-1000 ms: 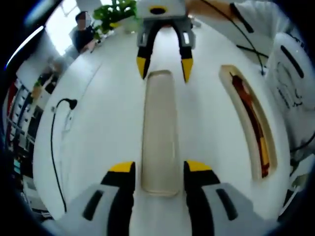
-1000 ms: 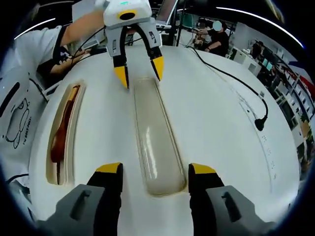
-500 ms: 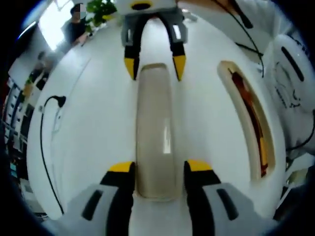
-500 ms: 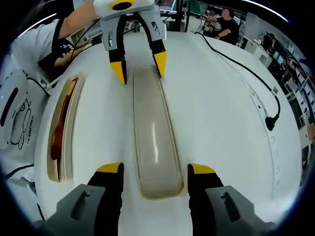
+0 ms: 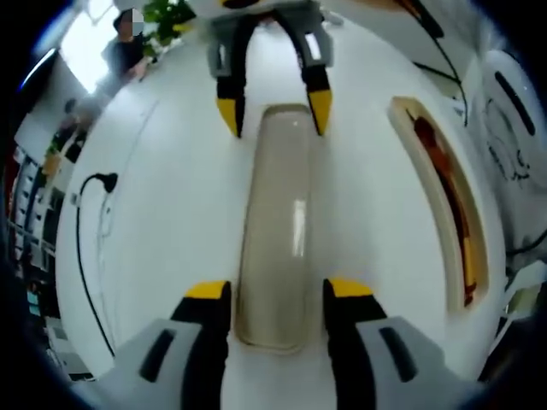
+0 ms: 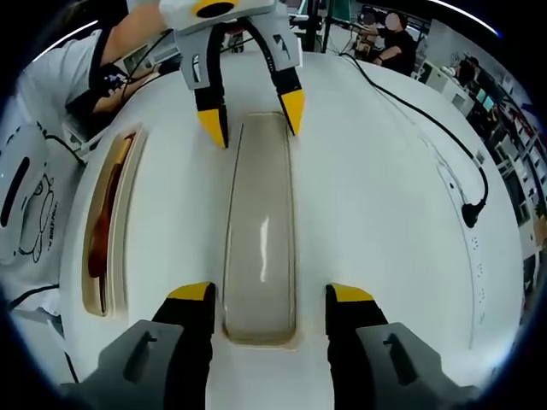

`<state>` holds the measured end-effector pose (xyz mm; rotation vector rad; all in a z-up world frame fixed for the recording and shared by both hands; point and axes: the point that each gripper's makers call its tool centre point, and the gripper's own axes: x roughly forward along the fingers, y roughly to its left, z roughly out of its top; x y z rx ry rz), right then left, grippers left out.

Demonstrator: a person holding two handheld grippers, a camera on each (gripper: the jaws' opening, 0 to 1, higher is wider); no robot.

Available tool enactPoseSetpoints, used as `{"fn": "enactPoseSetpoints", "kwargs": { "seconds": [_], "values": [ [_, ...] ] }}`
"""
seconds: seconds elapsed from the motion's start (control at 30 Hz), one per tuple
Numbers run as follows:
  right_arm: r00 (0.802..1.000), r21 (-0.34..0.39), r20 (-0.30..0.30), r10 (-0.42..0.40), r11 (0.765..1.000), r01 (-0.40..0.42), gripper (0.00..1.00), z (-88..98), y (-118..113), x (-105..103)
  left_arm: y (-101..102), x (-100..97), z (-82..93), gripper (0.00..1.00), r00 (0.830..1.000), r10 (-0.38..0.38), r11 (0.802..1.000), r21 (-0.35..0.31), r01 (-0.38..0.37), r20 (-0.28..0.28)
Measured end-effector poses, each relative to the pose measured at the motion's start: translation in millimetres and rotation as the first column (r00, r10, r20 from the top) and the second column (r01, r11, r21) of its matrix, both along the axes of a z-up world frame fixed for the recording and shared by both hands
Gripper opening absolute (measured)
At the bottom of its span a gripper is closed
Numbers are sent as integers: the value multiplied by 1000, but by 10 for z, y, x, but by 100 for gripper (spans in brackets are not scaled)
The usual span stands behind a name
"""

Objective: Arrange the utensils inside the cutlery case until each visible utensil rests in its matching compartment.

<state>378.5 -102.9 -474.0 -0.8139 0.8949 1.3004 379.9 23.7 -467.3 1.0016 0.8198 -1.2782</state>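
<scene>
A long translucent beige case lid (image 5: 278, 222) lies lengthwise on the white table (image 5: 171, 239). My left gripper (image 5: 275, 295) is open, its jaws on either side of the lid's near end. My right gripper (image 5: 273, 111) faces it, open astride the far end. In the right gripper view the lid (image 6: 261, 231) runs from my right gripper (image 6: 269, 295) up to my left gripper (image 6: 253, 115). The open cutlery case base (image 5: 444, 205) lies beside the lid, with brown and orange utensils (image 6: 107, 218) inside it.
A black cable with a plug (image 5: 102, 181) curves over the table on the side away from the case (image 6: 468, 213). A white bag with a line drawing (image 6: 26, 205) sits past the case. A person's arm (image 6: 137, 34) holds the far gripper. People sit in the background.
Both grippers have closed in along the lid, so each end now lies between a pair of jaws. The lid sits straighter between them. The case base has stayed put.
</scene>
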Motion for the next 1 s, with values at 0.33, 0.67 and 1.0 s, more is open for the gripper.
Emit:
{"fn": "enactPoseSetpoints", "kwargs": {
  "seconds": [0.33, 0.67, 1.0],
  "values": [
    [999, -28, -1, 46, 999, -46, 47, -2, 53, -51, -1, -16, -29, 44, 998, 26, 1000, 19, -25, -59],
    [998, -66, -8, 55, 996, -55, 42, 14, 63, -27, -12, -50, -52, 40, 990, 67, 998, -4, -68, -121],
    [1000, -15, 16, 22, 1000, -22, 37, 48, 70, -41, 2, -78, -25, 39, 994, 89, 996, -6, -89, -57]
  ]
}}
